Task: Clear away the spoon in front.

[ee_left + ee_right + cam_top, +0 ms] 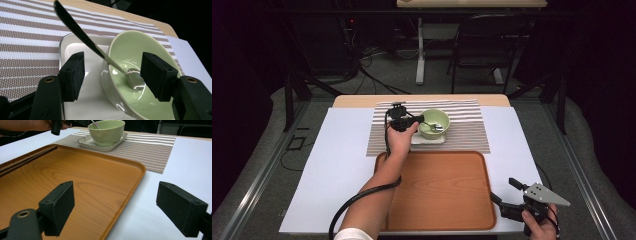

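A pale green bowl (435, 122) (147, 50) (106, 132) stands on a small white dish (428, 139) (72, 45) (100, 145), on a striped placemat (462, 135). A metal spoon (432, 125) (82, 35) lies in the bowl, its handle leaning over the left rim. My left gripper (418, 121) (112, 72) is open, its jaws on either side of the spoon handle and not touching it. My right gripper (505, 191) (115, 202) is open and holds nothing, low at the right edge of a wooden tray (437, 190) (75, 175).
The wooden tray lies bare in front of the placemat (150, 152). A white sheet (337, 165) covers the table around them. Beyond the far table edge stand a chair (482, 40) and a table leg (420, 55), with cables on the floor.
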The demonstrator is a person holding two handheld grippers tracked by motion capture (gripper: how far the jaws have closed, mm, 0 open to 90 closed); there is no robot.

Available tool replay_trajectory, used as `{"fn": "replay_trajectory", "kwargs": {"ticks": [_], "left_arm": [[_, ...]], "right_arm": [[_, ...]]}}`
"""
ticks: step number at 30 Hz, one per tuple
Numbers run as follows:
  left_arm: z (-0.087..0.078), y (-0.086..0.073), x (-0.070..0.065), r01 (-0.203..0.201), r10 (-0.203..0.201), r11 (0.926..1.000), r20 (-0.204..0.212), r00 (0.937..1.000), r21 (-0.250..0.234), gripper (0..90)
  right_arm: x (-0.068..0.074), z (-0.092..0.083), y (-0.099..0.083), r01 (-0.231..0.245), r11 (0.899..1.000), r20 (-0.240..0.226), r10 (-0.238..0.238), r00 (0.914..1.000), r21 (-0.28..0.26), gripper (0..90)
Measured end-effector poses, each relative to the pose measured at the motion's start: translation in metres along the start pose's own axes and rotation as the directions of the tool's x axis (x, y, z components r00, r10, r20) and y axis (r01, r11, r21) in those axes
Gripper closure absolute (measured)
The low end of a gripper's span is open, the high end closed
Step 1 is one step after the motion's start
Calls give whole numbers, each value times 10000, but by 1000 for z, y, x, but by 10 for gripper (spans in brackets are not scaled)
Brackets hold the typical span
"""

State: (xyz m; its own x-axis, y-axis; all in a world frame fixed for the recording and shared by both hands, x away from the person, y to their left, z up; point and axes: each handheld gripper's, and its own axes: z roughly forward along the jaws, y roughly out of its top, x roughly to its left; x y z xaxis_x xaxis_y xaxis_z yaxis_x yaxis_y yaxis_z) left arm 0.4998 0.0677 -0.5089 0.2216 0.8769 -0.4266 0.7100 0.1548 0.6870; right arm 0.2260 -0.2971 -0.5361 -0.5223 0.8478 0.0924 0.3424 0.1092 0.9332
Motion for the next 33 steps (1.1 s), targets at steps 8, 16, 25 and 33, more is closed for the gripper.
{"fn": "replay_trajectory", "kwargs": {"ticks": [8,16,25,33], "left_arm": [[11,2,0,-386,394,9990,-343,9986,236,364],[19,2,4,-175,192,9994,-523,9984,313,408],[25,4,3,51,-25,9985,-470,9989,551,484],[25,5,1,-116,143,9975,-379,9992,696,557]], "right_arm": [[0,0,0,-3,10000,-14,3,10000,1,147],[0,0,0,-14,10000,-49,14,10000,-5,147],[0,0,0,-16,10000,-56,16,10000,-2,147],[0,0,0,-18,10000,-64,18,10000,-2,146]]}}
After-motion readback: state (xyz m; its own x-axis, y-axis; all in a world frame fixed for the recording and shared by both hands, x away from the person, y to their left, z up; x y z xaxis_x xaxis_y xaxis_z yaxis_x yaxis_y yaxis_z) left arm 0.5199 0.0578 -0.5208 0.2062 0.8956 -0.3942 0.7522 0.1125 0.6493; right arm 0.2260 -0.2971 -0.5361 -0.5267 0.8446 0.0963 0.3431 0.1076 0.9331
